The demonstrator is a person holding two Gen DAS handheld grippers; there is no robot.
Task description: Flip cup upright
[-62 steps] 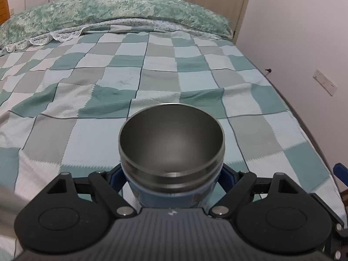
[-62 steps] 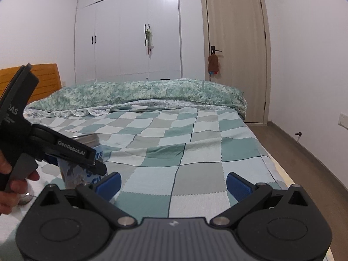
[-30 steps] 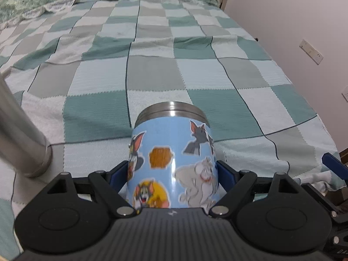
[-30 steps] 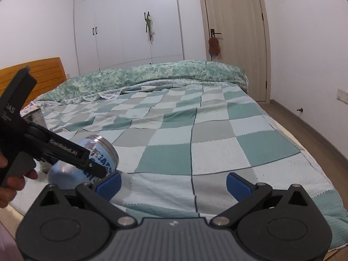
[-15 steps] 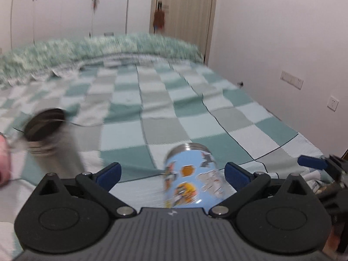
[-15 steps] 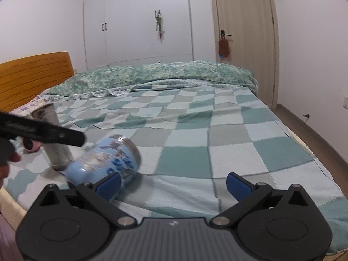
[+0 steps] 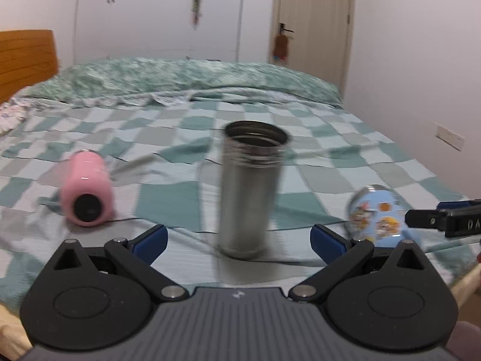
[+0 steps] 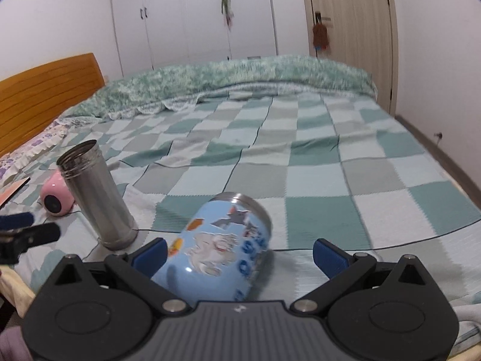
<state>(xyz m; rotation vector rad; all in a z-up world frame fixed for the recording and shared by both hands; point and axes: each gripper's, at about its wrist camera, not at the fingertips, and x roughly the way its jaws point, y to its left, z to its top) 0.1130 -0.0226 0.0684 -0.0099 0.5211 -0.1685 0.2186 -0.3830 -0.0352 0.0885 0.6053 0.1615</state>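
A blue cartoon-print cup (image 8: 219, 246) lies on its side on the checked bedspread, steel rim pointing away; it also shows at the right of the left wrist view (image 7: 375, 216). My right gripper (image 8: 239, 251) is open and empty, with the cup lying between its fingers, nearer the left one. My left gripper (image 7: 237, 239) is open and empty, facing a tall steel cup (image 7: 249, 189) that stands upright with its mouth up. That steel cup also shows in the right wrist view (image 8: 96, 198). A pink cup (image 7: 87, 192) lies on its side to the left.
The checked bedspread (image 8: 315, 180) covers the bed, with a green floral quilt (image 8: 228, 78) at the far end. A wooden headboard (image 8: 45, 96) is at the left, a door (image 8: 351, 30) at the far right. The bed's near edge lies just under both grippers.
My left gripper has let go of the blue cup, which now lies on its side, and has swung left to face the steel cup. My right gripper has moved over the blue cup.
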